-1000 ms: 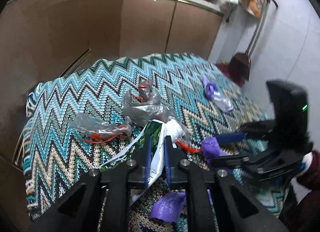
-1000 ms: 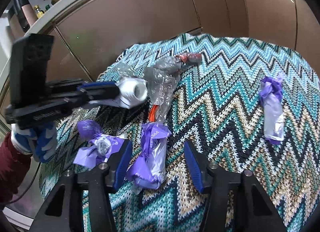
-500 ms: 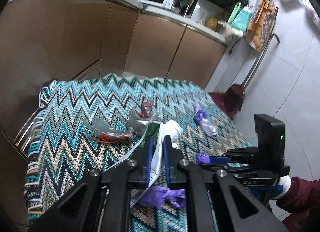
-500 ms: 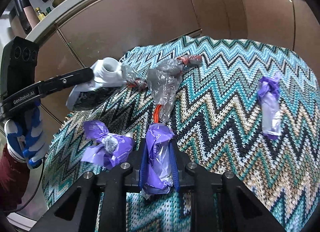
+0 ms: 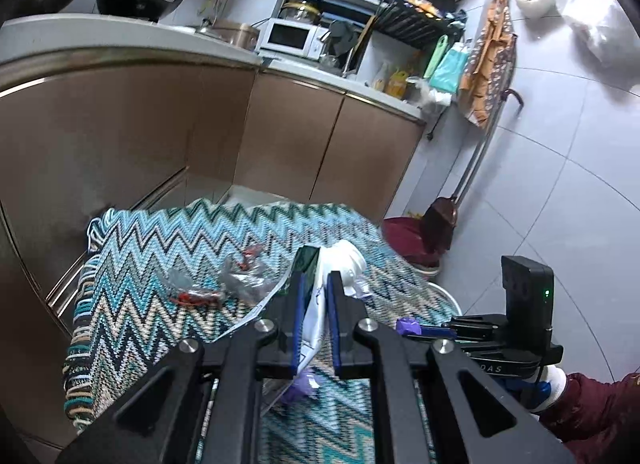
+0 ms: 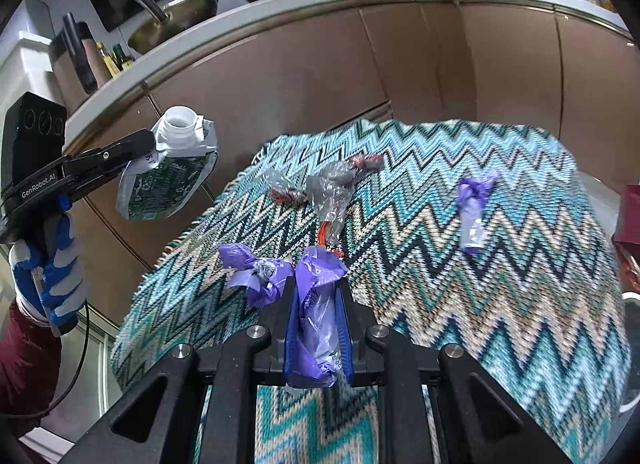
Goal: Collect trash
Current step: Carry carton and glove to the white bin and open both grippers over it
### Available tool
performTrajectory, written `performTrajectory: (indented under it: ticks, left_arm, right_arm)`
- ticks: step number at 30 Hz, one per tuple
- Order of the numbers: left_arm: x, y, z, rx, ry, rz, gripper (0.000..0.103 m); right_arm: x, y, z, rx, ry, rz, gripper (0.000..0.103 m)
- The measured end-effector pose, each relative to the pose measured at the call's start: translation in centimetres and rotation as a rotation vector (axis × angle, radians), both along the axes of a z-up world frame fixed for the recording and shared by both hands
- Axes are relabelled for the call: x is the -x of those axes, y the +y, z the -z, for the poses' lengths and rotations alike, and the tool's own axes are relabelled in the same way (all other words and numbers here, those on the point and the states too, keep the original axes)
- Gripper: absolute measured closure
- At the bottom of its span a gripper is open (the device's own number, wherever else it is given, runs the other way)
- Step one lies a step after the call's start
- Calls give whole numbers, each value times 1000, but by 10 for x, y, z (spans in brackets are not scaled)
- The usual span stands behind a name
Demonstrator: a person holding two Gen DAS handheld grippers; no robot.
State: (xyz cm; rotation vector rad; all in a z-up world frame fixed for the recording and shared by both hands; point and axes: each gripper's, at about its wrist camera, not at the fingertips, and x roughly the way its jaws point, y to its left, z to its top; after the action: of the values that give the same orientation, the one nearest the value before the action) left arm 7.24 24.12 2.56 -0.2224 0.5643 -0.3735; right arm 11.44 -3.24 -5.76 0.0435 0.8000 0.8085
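My left gripper [image 5: 316, 280] is shut on a green and white spouted pouch [image 5: 344, 260], held up in the air off the left edge of the table; the right wrist view shows the pouch [image 6: 168, 183] hanging from it. My right gripper [image 6: 318, 284] has its jaws closing, with its pads pressing a purple wrapper [image 6: 316, 312] lifted above the zigzag cloth [image 6: 480, 304]. On the cloth lie a crumpled purple wrapper [image 6: 256, 272], another purple wrapper [image 6: 472, 207] to the right, and clear plastic with red bits [image 6: 332, 191].
Brown cabinets [image 5: 280, 143] close in the far side of the table under a counter with pans and a microwave [image 5: 290, 37]. A dark red bin [image 5: 408, 236] and a long-handled dustpan [image 5: 440, 219] stand on the tiled floor at the right.
My right gripper closed on the purple wrapper and lifted it. My left gripper rose with the pouch, away from the cloth, and both views now take in more of the kitchen.
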Motion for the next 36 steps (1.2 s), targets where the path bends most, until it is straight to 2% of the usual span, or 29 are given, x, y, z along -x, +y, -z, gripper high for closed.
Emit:
performTrajectory:
  ticks: [12, 21, 28, 36]
  left_arm:
    - [18, -58, -28, 52, -39, 45, 93]
    - [-13, -133, -36, 67, -22, 162, 93]
    - [-70, -249, -26, 90, 32, 335, 93]
    - [-156, -420, 22, 158, 151, 553, 93]
  right_arm:
    - [31, -74, -24, -78, -51, 92, 88]
    - [28, -153, -25, -141, -71, 228, 88]
    - [16, -251, -10, -165, -90, 447, 88]
    - [-11, -365, 18, -132, -89, 730, 88]
